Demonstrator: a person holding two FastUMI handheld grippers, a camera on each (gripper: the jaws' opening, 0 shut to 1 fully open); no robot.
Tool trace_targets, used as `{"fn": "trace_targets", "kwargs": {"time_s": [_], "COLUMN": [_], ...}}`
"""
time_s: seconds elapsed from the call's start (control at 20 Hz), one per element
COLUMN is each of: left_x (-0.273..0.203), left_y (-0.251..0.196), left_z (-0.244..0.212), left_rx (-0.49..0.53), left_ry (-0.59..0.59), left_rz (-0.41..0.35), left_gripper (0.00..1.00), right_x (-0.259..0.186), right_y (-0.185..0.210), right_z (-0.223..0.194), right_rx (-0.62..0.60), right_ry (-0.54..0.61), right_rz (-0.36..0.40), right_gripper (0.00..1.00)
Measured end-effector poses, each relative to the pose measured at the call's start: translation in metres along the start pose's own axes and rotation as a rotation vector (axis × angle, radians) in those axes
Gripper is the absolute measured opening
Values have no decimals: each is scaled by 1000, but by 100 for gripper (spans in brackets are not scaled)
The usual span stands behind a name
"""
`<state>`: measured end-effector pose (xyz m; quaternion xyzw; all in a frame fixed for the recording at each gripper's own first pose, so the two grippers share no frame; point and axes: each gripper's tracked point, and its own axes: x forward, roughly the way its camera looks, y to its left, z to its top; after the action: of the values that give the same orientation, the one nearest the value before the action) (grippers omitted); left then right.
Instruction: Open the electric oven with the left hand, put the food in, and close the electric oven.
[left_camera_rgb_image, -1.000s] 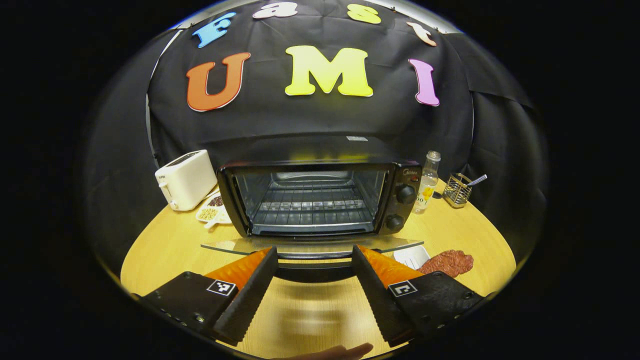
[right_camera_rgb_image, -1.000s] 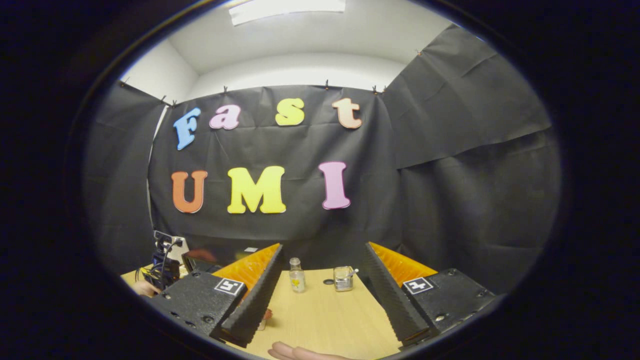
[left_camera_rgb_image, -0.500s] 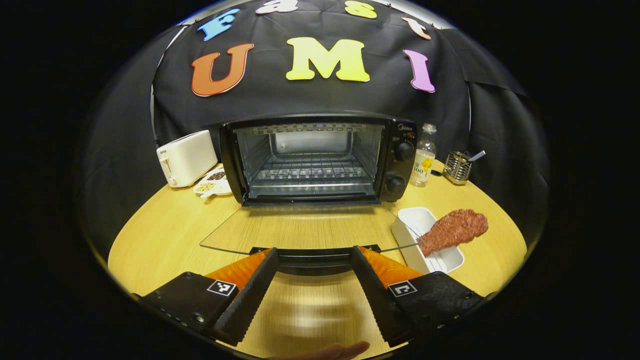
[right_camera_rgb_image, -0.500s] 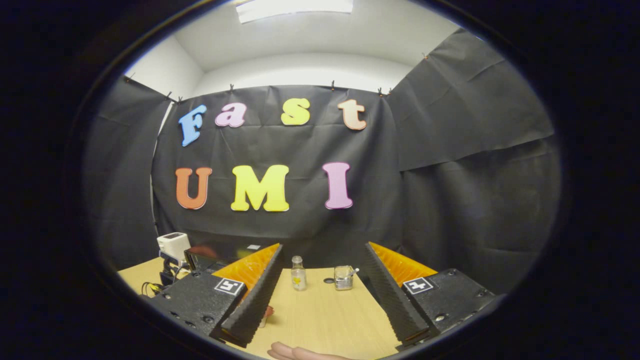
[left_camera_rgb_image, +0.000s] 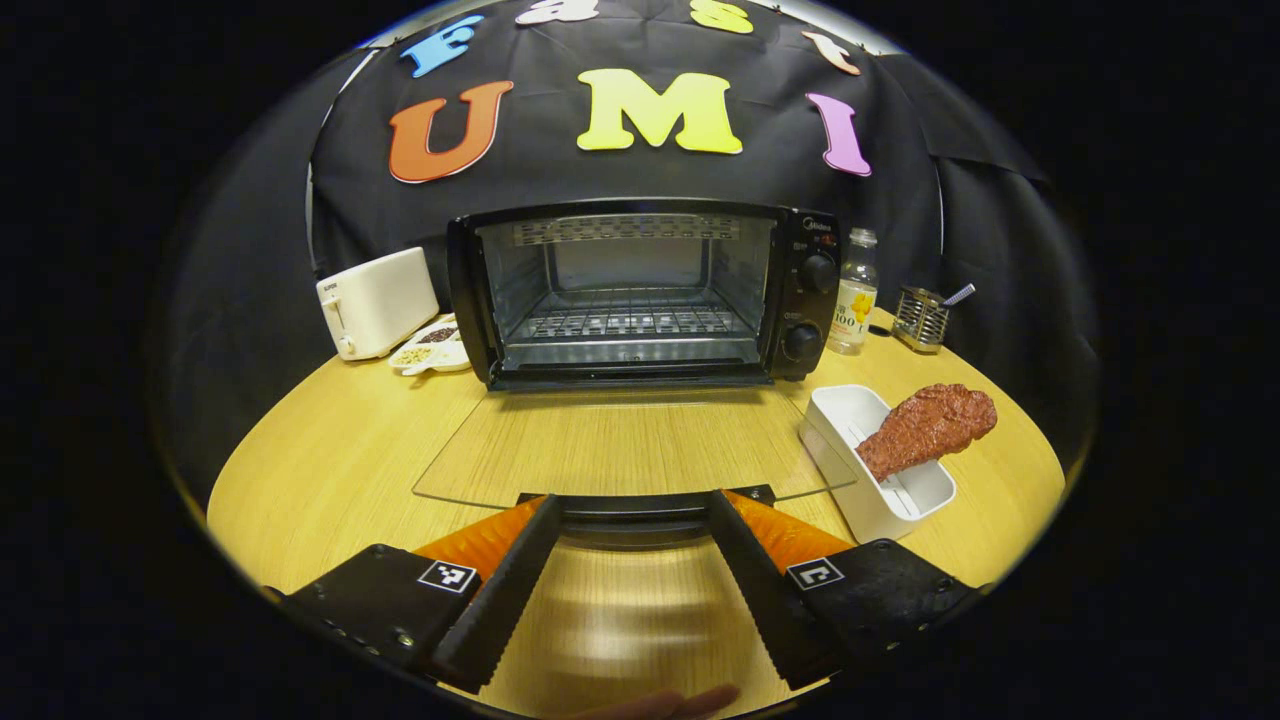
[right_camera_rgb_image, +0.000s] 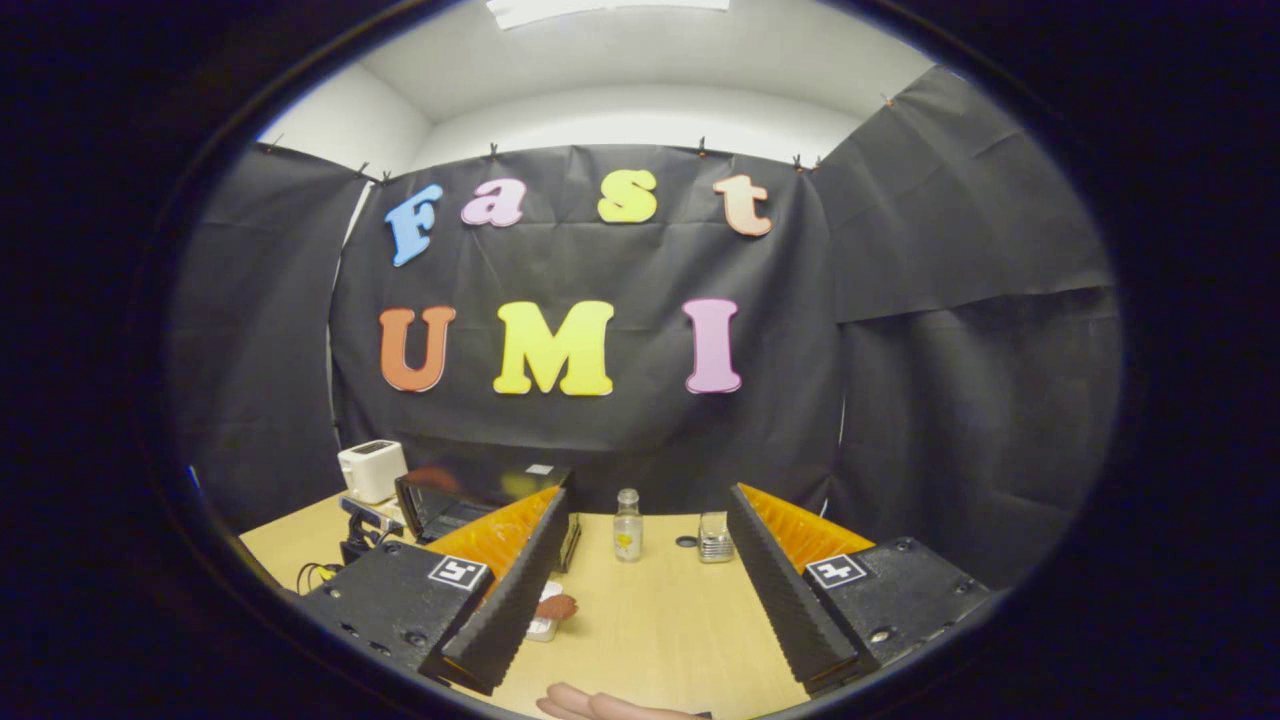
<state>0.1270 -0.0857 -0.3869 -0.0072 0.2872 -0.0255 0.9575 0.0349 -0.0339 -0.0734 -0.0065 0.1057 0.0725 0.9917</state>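
Note:
The black electric oven (left_camera_rgb_image: 640, 290) stands at the back of the wooden table with its glass door (left_camera_rgb_image: 620, 450) folded down flat, and the wire rack inside is bare. The door's dark handle (left_camera_rgb_image: 640, 508) lies just past the tips of my left gripper (left_camera_rgb_image: 630, 500), which is open with its fingers spread wide. The food, a brown piece of meat (left_camera_rgb_image: 925, 430), rests across a white tray (left_camera_rgb_image: 850, 420) right of the door. My right gripper (right_camera_rgb_image: 647, 492) is open above the table, to the right of the oven (right_camera_rgb_image: 450, 500), with the meat (right_camera_rgb_image: 556, 607) by its left finger.
A white toaster (left_camera_rgb_image: 375, 300) and a small dish of grains (left_camera_rgb_image: 430, 352) sit left of the oven. A clear bottle (left_camera_rgb_image: 855, 300) and a wire holder (left_camera_rgb_image: 920, 318) stand to its right. Fingers of a hand (right_camera_rgb_image: 600, 706) show at the bottom edge.
The oven door has swung down from about level with the camera to flat, with my left gripper at its handle. The right gripper's view has shifted, bringing more of the oven and the tray into sight.

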Motion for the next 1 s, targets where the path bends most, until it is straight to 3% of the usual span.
{"fn": "trace_targets", "kwargs": {"time_s": [0.1,0.35,0.7,0.75,0.8,0.85,1.0], "left_x": [-12,-51,-130,-142,-152,-162,-193], "left_y": [-2,-1,21,26,27,28,38], "left_z": [10,44,111,121,129,135,154], "left_rx": [3,9,16,22,20,16,-3], "left_ry": [-32,-119,-325,-352,-376,-391,-443], "left_rz": [-11,-28,9,15,19,19,39], "left_gripper": [96,96,96,96,96,95,95], "right_x": [9,37,100,109,116,122,137], "right_y": [6,16,52,52,53,57,71], "right_z": [-7,-36,-136,-152,-167,-182,-221], "right_rx": [12,31,152,187,226,271,400], "right_ry": [36,146,517,571,624,677,811], "right_rz": [17,50,225,233,243,258,332], "right_gripper": [96,100,100,100,94,99,96]}}
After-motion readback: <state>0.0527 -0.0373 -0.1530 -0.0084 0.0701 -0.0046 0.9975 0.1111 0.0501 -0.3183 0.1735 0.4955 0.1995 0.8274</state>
